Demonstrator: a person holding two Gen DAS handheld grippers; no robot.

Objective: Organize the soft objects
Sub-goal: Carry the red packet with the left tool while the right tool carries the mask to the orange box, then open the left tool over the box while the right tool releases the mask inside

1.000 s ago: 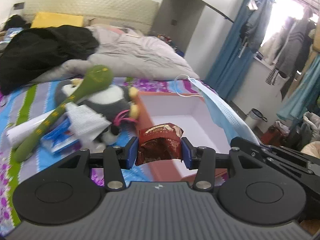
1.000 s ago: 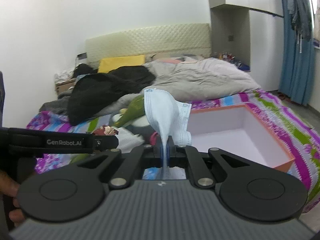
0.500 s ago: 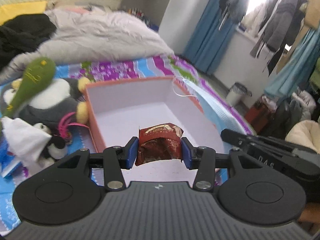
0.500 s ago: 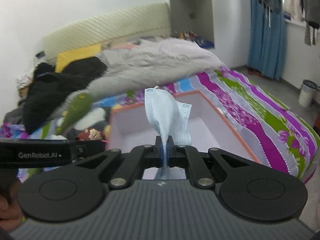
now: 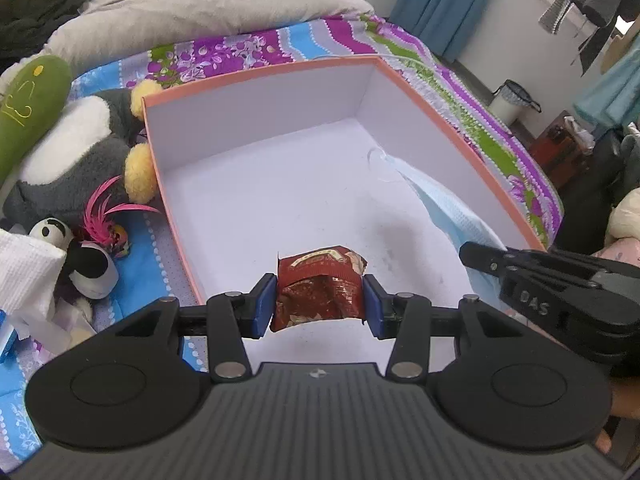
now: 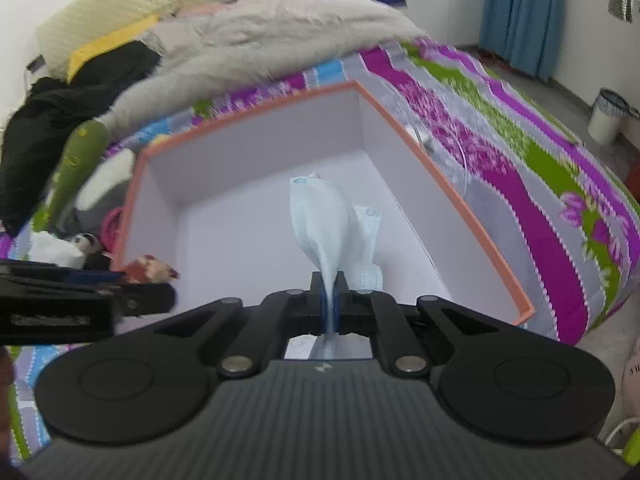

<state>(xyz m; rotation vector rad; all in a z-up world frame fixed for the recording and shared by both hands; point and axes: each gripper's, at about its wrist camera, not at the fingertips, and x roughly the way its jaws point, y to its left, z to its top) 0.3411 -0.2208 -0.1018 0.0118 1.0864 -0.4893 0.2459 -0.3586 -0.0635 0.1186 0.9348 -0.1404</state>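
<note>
My left gripper [image 5: 319, 299] is shut on a crumpled red snack packet [image 5: 318, 286] and holds it over the near edge of an open box [image 5: 256, 80] with an orange rim and white inside. My right gripper [image 6: 329, 295] is shut on a light blue face mask [image 6: 326, 224], which hangs over the box's inside; the mask [image 5: 452, 216] also shows in the left wrist view, reaching in from the right. The box [image 6: 460, 216] sits on a striped floral bedspread.
Left of the box lie a grey and white plush penguin [image 5: 76, 160], a green plush [image 5: 28, 100], a small panda toy [image 5: 86, 260] and a white cloth [image 5: 28, 272]. A grey duvet [image 6: 280, 36] and black clothes [image 6: 60, 120] lie beyond. A bin [image 6: 610, 114] stands on the floor at right.
Both grippers have moved forward and tilted down over the box. The packet and the mask now hang above the box's white inside. Both stay held.
</note>
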